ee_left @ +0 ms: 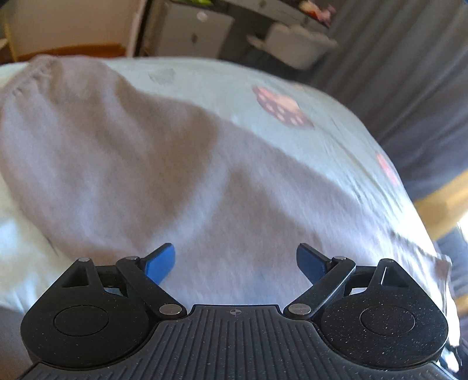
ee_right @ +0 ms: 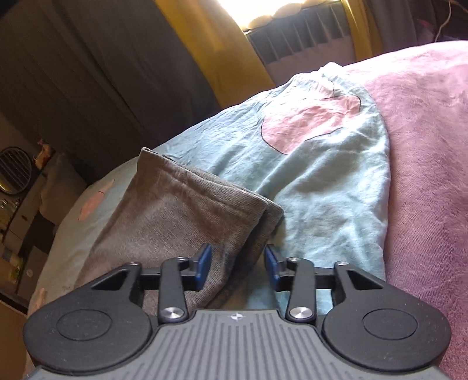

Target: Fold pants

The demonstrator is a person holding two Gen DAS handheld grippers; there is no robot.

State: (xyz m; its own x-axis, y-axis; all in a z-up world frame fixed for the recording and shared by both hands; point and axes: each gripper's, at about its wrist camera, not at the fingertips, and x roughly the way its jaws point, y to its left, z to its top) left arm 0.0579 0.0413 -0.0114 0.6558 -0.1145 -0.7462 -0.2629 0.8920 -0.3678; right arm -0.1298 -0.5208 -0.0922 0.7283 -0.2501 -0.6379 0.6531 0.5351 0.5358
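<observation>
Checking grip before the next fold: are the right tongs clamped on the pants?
No. The right tongs stand open, blue pads apart, with the grey pants lying loose between and beyond them.

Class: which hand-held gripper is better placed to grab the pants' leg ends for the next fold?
Probably right: the right hand-held gripper is open astride the pants near the leg ends; the left faces only flat cloth.

a bed with a pale blue printed sheet (ee_right: 316, 175) fills mid-frame; a pink fleece blanket (ee_right: 424, 175) lies right, grey and yellow curtains (ee_right: 117, 64) upper left, bright window (ee_right: 280, 8) top.
</observation>
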